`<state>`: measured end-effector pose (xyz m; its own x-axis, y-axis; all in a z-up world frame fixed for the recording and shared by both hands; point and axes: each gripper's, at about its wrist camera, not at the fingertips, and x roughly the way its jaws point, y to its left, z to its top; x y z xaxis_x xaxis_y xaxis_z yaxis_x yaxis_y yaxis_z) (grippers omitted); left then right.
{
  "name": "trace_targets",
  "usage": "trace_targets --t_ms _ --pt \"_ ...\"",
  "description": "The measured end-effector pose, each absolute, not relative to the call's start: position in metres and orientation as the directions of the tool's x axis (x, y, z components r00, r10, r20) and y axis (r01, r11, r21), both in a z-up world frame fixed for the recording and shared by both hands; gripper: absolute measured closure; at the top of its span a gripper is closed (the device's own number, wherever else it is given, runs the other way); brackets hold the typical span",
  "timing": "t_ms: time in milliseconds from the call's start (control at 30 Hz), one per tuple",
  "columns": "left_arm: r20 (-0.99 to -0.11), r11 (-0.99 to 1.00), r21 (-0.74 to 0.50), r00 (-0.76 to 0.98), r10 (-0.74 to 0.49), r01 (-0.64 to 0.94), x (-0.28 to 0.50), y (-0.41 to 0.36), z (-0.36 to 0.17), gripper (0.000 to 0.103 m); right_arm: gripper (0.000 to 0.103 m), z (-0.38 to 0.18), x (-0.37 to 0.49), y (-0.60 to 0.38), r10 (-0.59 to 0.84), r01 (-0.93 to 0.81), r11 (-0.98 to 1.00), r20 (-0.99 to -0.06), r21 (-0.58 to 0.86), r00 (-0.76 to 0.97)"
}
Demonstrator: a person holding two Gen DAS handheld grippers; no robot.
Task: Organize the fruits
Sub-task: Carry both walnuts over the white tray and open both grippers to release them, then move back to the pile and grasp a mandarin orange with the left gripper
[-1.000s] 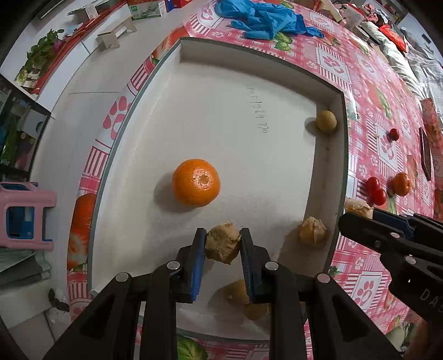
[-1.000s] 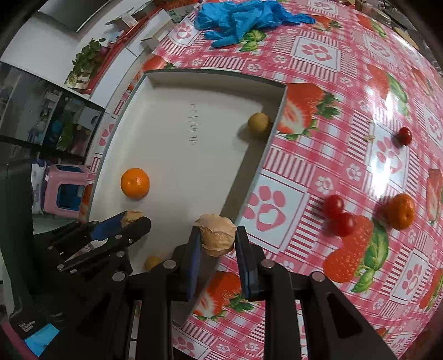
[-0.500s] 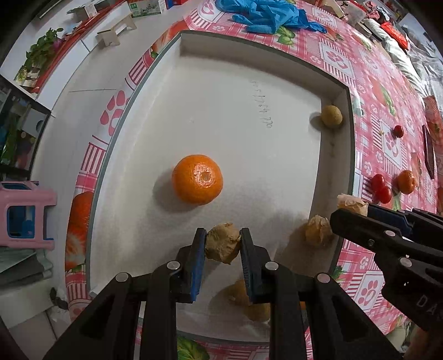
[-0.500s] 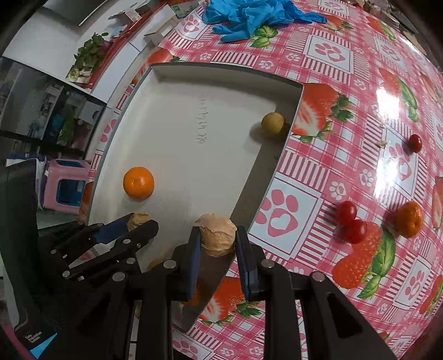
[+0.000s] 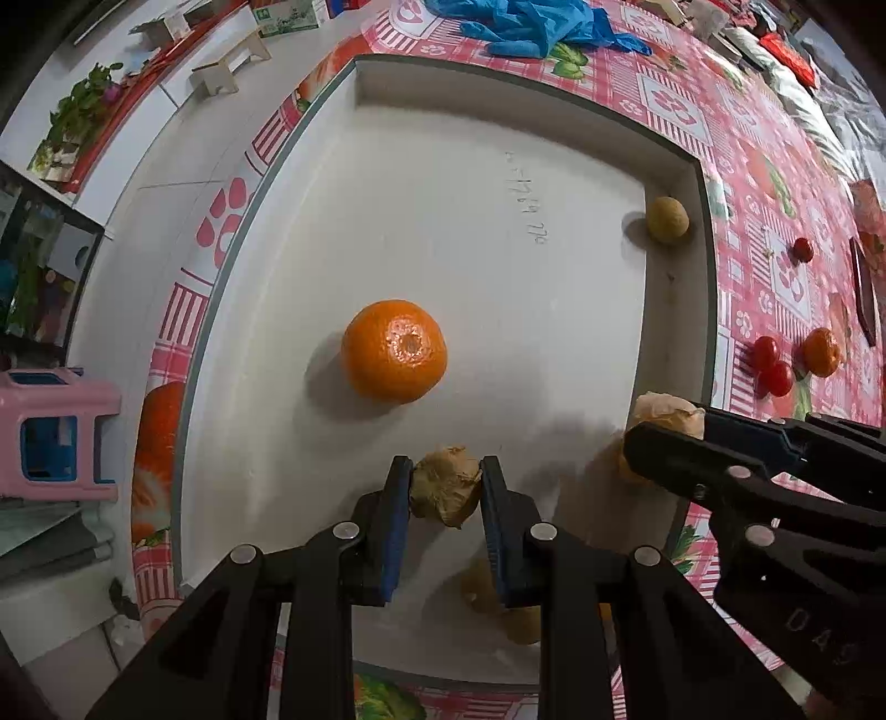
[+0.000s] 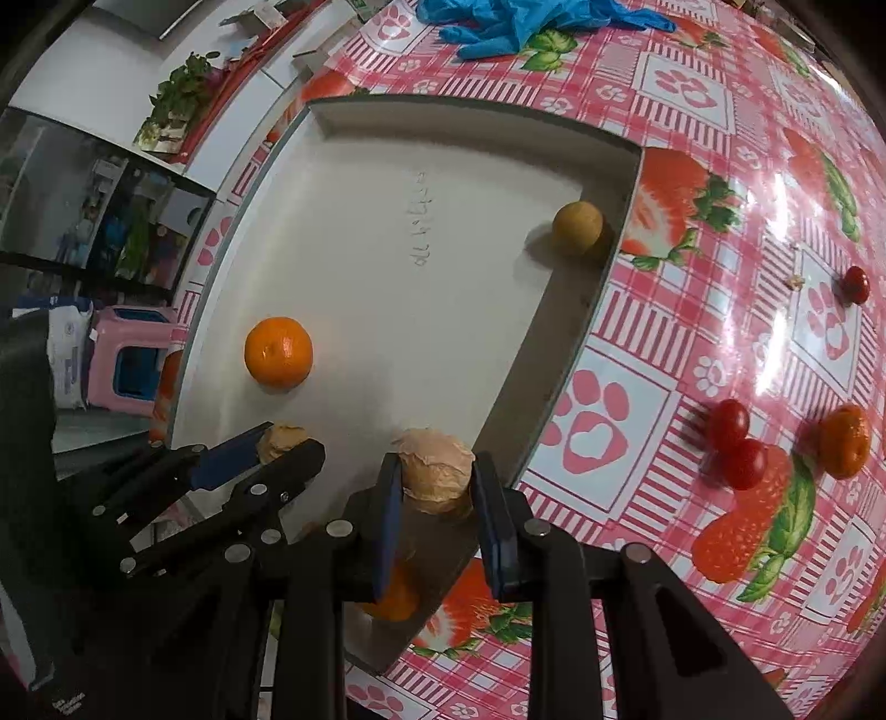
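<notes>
White and shallow, the tray (image 5: 673, 310) lies on a table with a pink checked cloth (image 6: 692, 166). Inside the tray I count one orange (image 5: 394, 350), one small yellow-green round fruit (image 5: 668, 220) at the right wall, and some tan fruits in dry husks near the front edge; their number is not clear because the grippers hide them. An orange-coloured fruit (image 6: 390, 595) shows partly under the right gripper.

Two more husked fruits are held above the tray. The left gripper (image 5: 446, 487) is clamped on one brown husked fruit (image 5: 444, 487) over the tray floor. The right gripper (image 6: 434, 482) is clamped on a paler husked fruit (image 6: 436, 468) over the tray's right wall.

On the cloth outside lie three small red tomatoes (image 6: 736, 437), two together and one apart (image 6: 856, 284), and one small orange (image 6: 844, 441) beside the pair. Blue gloves (image 6: 520, 22) lie beyond the tray.
</notes>
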<state>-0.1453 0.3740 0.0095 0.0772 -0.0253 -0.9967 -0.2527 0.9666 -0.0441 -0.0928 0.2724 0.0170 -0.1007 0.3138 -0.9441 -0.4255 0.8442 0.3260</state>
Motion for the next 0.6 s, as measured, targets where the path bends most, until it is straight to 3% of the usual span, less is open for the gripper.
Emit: trace_targets --t_ms 100,167,200,233,300,467,600 --pt "-0.998 0.968 -0.027 0.066 -0.011 -0.250 -0.146 0.372 0.008 0.077 0.074 0.016 -0.093 0.274 0.329 -0.424 0.838 -0.938 0.345 -0.113" --pt "-0.998 0.967 -0.030 0.057 -0.016 -0.254 -0.146 0.371 0.007 0.076 0.061 0.016 -0.093 0.275 0.325 -0.430 0.836 -0.939 0.340 -0.112" --pt "-0.999 0.966 -0.033 0.050 -0.020 -0.257 -0.146 0.370 0.005 0.062 0.055 0.016 -0.092 0.275 0.327 -0.430 0.835 -0.938 0.344 -0.116" --pt "-0.999 0.965 -0.032 0.047 -0.021 -0.259 -0.146 0.371 0.005 0.033 0.050 0.016 -0.091 0.275 0.332 -0.430 0.832 -0.936 0.350 -0.120" --pt "-0.996 0.961 -0.003 0.085 0.021 -0.276 -0.148 0.372 0.013 0.014 0.046 0.018 -0.091 0.276 0.342 -0.435 0.826 -0.932 0.359 -0.119" --pt "-0.996 0.962 0.000 0.084 0.024 -0.271 -0.143 0.371 0.016 0.014 0.025 0.028 -0.091 0.277 0.367 -0.439 0.818 -0.925 0.372 -0.099" --pt "-0.996 0.963 0.006 0.080 0.028 -0.271 -0.140 0.369 0.016 0.014 0.023 0.039 -0.089 0.273 0.362 -0.455 0.820 -0.930 0.347 -0.058"
